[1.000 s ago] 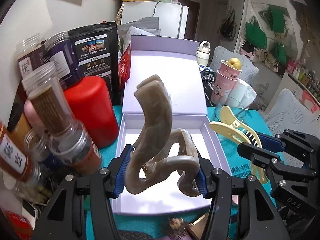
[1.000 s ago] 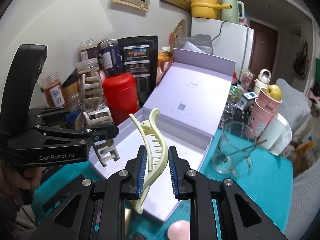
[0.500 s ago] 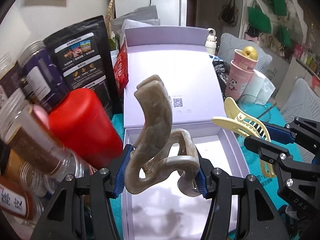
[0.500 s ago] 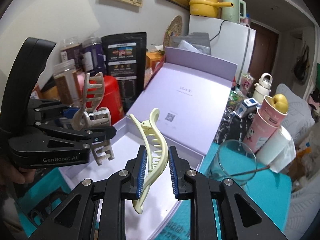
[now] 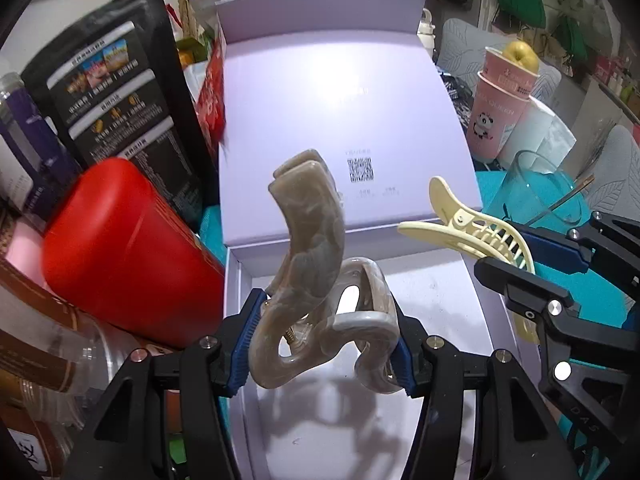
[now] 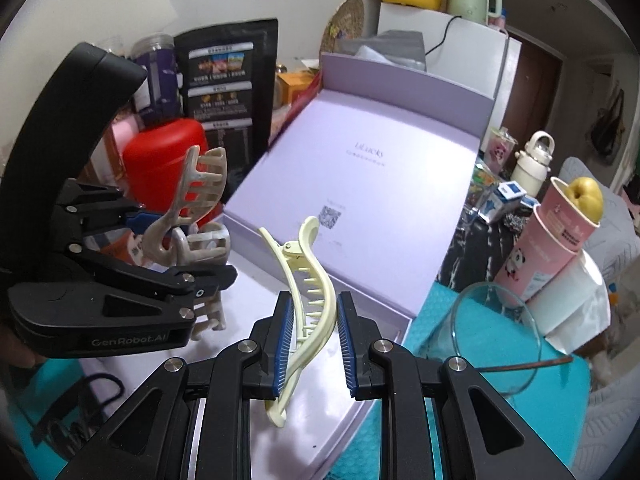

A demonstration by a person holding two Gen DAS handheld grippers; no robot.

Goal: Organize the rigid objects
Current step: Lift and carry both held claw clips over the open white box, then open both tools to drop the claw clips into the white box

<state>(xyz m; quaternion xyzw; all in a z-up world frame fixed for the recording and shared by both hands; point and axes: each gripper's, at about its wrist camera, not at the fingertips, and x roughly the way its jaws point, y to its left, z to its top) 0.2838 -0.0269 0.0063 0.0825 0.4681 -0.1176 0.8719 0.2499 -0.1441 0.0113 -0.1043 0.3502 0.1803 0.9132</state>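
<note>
My left gripper (image 5: 324, 340) is shut on a beige marbled claw clip (image 5: 312, 248) and holds it over the tray of an open lilac box (image 5: 490, 320). The clip also shows in the right wrist view (image 6: 192, 216). My right gripper (image 6: 312, 336) holds a pale yellow hair clip (image 6: 308, 280) above the box's near right part; its pads stand a little wider than before, and the clip still hangs between them. The yellow clip also shows in the left wrist view (image 5: 468, 228). The box lid (image 6: 360, 152) stands open behind.
A red canister (image 5: 120, 248), a black pouch (image 5: 120, 80) and spice jars (image 5: 36, 360) crowd the left of the box. A glass cup (image 6: 488, 336), a pink paper cup with a pear (image 6: 560, 232) and a paper roll (image 6: 576, 292) stand right on the teal table (image 6: 440, 420).
Both grippers have moved forward over the box tray with their clips. The right gripper's pads have spread slightly around the yellow clip.
</note>
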